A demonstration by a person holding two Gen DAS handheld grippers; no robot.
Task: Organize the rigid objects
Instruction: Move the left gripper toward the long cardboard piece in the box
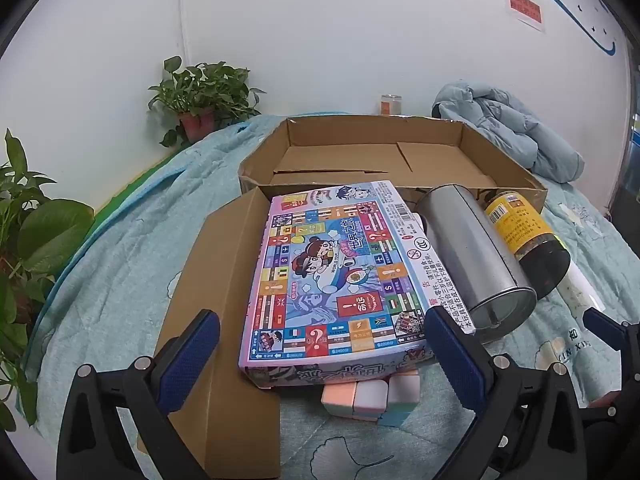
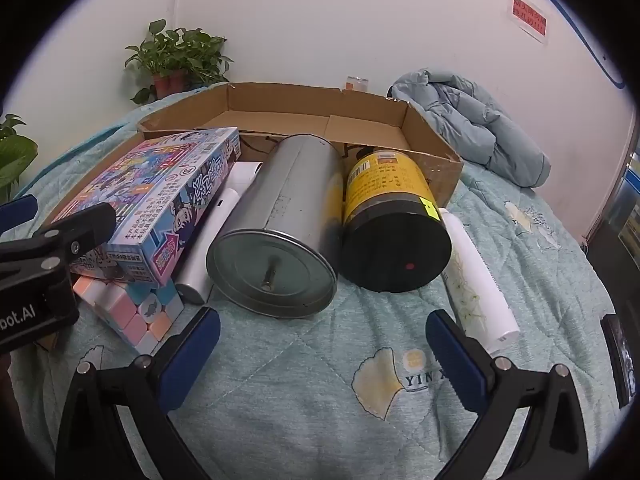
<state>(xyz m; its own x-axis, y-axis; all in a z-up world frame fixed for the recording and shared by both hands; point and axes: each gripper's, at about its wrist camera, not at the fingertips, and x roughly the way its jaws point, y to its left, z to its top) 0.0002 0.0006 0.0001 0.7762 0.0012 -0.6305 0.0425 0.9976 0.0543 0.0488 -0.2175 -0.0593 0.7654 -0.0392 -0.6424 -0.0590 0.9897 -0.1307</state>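
Observation:
A colourful board game box point(image 1: 336, 276) lies tilted, its near end propped on a pastel puzzle cube point(image 1: 372, 396) and its left side on a cardboard flap point(image 1: 224, 320). My left gripper point(image 1: 322, 336) is open, with the box's near end between its fingers and the left pad clear of it. Right of the box lie a silver tin point(image 2: 276, 232), a yellow-labelled jar with a black lid point(image 2: 392, 224) and a white tube point(image 2: 476, 280). My right gripper point(image 2: 322, 332) is open over bare quilt just in front of the tin, with nothing between its fingers.
An open shallow cardboard box point(image 1: 372, 132) sits behind the objects. A slim white-and-silver item point(image 2: 212, 240) lies between the game box and the tin. A folded light-blue jacket point(image 2: 480, 132) lies at the back right, potted plants point(image 1: 200, 96) at the left, and a dark flat device point(image 2: 620, 360) at the right edge.

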